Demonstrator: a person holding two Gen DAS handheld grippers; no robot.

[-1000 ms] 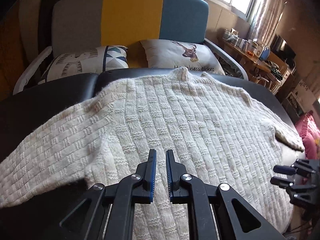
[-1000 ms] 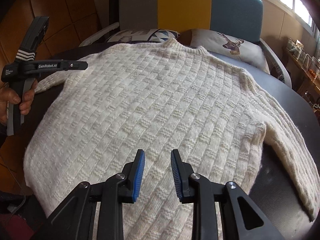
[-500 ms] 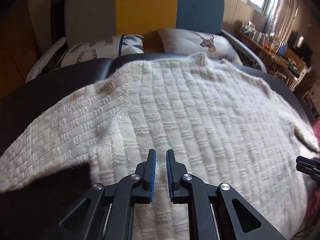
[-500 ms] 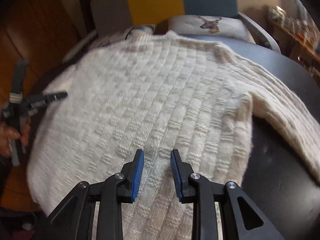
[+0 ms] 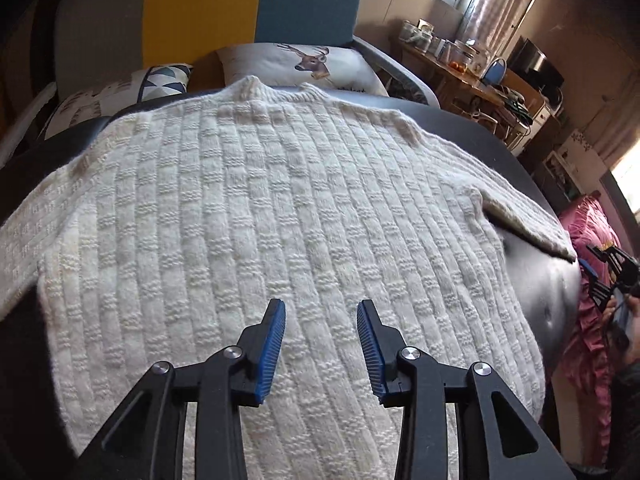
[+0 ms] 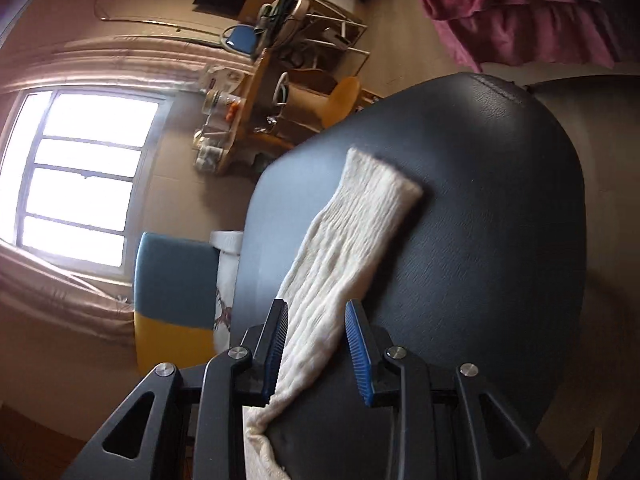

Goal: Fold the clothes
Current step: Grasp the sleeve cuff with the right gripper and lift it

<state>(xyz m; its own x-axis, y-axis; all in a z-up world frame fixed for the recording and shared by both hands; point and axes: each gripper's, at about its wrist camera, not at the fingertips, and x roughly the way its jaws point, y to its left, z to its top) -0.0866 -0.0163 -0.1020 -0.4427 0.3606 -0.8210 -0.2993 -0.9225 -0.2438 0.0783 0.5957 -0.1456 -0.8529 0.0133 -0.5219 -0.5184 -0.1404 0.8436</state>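
Left hand-held gripper (image 5: 321, 312) wide open above the sweater (image 5: 280, 216) — empty, right hand-held gripper (image 6: 316, 312) open astride the sleeve (image 6: 352, 236) on the counter (image 6: 492, 208).

Left gripper (image 5: 321, 312), jaws apart, above cream sweater (image 5: 280, 208) on dark table (image 5: 552, 300).

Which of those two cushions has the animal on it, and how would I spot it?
Start at the chair back with grey, yellow and teal panels behind the cream knitted sweater. Two cushions lean against it. Yours is the white cushion under the teal panel, printed with a brown stag's head; the other cushion carries blue triangles.
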